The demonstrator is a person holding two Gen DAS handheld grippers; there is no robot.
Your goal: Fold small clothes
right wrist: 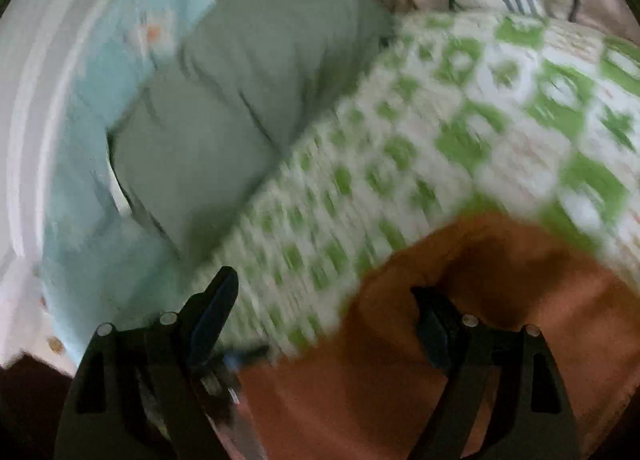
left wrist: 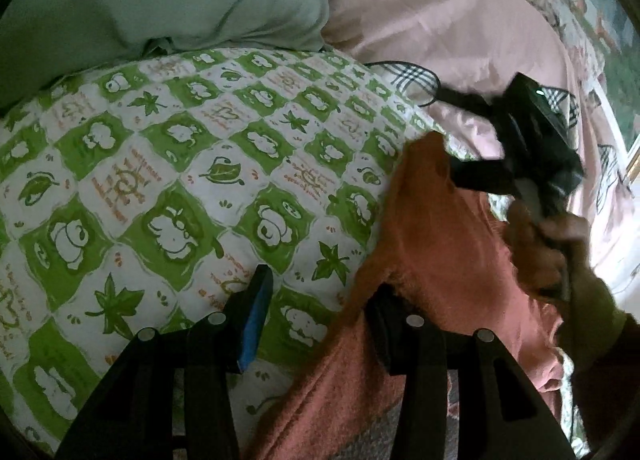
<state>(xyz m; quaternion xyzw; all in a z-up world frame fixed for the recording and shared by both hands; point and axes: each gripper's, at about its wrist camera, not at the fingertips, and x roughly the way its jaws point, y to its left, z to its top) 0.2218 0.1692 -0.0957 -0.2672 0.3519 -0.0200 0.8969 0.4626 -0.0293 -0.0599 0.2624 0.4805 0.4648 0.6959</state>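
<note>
Both the left gripper [left wrist: 320,300] and right gripper [right wrist: 324,300] are hovering wide open, holding nothing, over the rust-red garment [left wrist: 432,244] on the green-patterned quilt [left wrist: 180,164], apparently preparing to pinch its edges for folding.

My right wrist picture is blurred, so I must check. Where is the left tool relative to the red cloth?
Observer: The left tool is open. One finger is at the edge of the red cloth, the other over the quilt.
Operator: Does my right tool hold the cloth?
Observer: No. In the left wrist view the right tool is open, with its lower finger at the cloth's far edge.
Operator: Where is the hand?
Observer: The hand overlaps the cloth; I cannot tell if they touch.
</note>
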